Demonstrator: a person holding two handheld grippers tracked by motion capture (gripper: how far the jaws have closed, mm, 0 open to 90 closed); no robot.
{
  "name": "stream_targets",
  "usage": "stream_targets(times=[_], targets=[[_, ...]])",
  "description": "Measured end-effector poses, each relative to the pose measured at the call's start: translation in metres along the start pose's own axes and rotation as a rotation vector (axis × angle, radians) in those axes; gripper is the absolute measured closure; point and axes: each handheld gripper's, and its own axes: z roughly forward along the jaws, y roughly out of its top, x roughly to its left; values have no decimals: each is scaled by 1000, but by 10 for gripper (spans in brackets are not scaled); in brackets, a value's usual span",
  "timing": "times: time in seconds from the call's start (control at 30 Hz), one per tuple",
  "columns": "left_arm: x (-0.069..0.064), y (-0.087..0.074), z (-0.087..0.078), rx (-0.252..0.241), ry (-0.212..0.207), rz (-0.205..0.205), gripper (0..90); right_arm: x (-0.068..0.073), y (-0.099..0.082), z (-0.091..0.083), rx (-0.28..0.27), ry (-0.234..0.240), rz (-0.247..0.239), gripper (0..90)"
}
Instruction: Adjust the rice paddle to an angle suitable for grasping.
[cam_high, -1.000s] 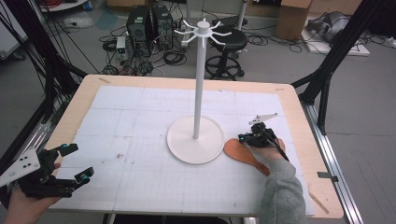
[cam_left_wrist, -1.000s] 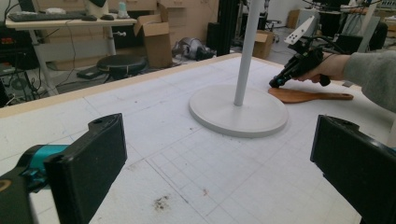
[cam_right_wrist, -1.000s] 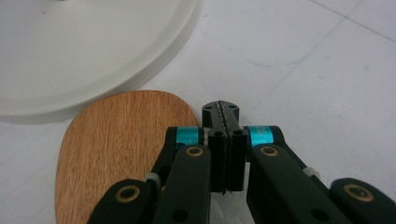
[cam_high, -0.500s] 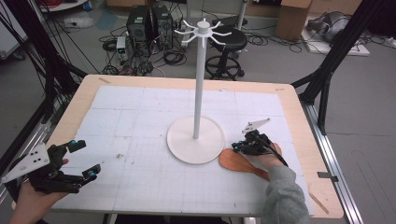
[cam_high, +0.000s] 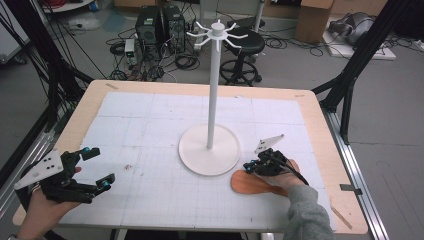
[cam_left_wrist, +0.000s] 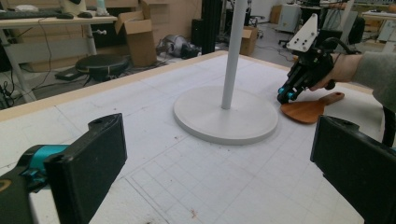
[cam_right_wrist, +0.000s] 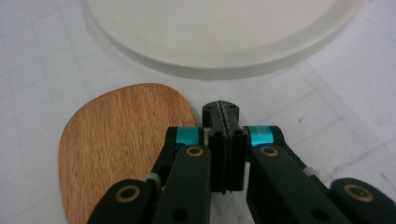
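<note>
A white hook stand (cam_high: 214, 90) rises from its round base (cam_high: 210, 150) at mid-table. A flat wooden spatula (cam_high: 250, 184) lies on the mat just right of the base, its handle running under the person's right hand. My right gripper (cam_high: 248, 167) is shut with nothing between its jaws, its tips low over the blade's far edge. In the right gripper view the shut jaws (cam_right_wrist: 224, 112) sit beside the wooden blade (cam_right_wrist: 121, 140), short of the base (cam_right_wrist: 224, 28). My left gripper (cam_high: 98, 167) is open and empty at the front left corner.
The left gripper view looks across the gridded white mat (cam_left_wrist: 196, 186) to the stand's base (cam_left_wrist: 226, 114), the spatula (cam_left_wrist: 306, 111) and the right gripper (cam_left_wrist: 286, 94). Black frame posts flank the table. A stool (cam_high: 245, 45) and cables lie on the floor behind.
My right gripper has slid left and toward the table's front, still shut, and the wooden spatula has shifted the same way with it. The left gripper has barely moved.
</note>
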Motion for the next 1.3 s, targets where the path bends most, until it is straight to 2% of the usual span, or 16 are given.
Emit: stream_targets(times=[0.1, 0.13, 0.17, 0.23, 0.37, 0.47, 0.53, 0.63, 0.7, 0.73, 0.77, 0.93, 0.97, 1.07, 1.23, 1.3], targets=[[0, 0, 2, 1, -4, 1, 41, 4, -1, 0, 3, 20, -10, 900], [-1, 1, 2, 3, -4, 4, 41, 11, -2, 1, 0, 11, -38, 900], [-1, 1, 2, 3, -4, 4, 41, 11, -2, 1, 0, 11, -38, 900], [-1, 1, 2, 4, -5, 6, 40, 21, -5, 1, -16, 1, -78, 900], [-2, 0, 4, 7, -6, 2, 40, 26, -7, 0, -22, -4, -93, 900], [-3, 1, 5, 8, -8, 6, 41, 29, -5, 0, -15, -25, -101, 900], [-3, 1, 5, 6, -10, 7, 40, 31, -5, -2, -37, -43, -102, 900], [-1, 1, 3, 3, -6, 4, 41, 33, -6, -13, -123, -61, -74, 900], [1, 1, 2, 0, -4, 1, 41, 36, -9, -20, -158, -65, -58, 900], [1, 1, 2, 0, -4, 1, 41, 36, -9, -20, -158, -65, -58, 900], [2, 1, 1, -2, -2, -1, 40, 39, -14, -26, -188, -65, -47, 900], [5, 3, 1, -20, -3, -6, 41, 46, -27, -37, -220, -76, -12, 900], [7, 3, 1, -25, -1, -9, 41, 50, -34, -40, -226, -99, 2, 900], [10, 4, 3, -37, 6, -11, 41, 57, -44, -45, -227, -111, 22, 900], [11, 5, 9, -33, -11, -12, 41, 63, -55, -56, -248, -135, 44, 900], [12, 5, 13, -25, -20, -12, 41, 66, -65, -64, -261, -132, 64, 900]])
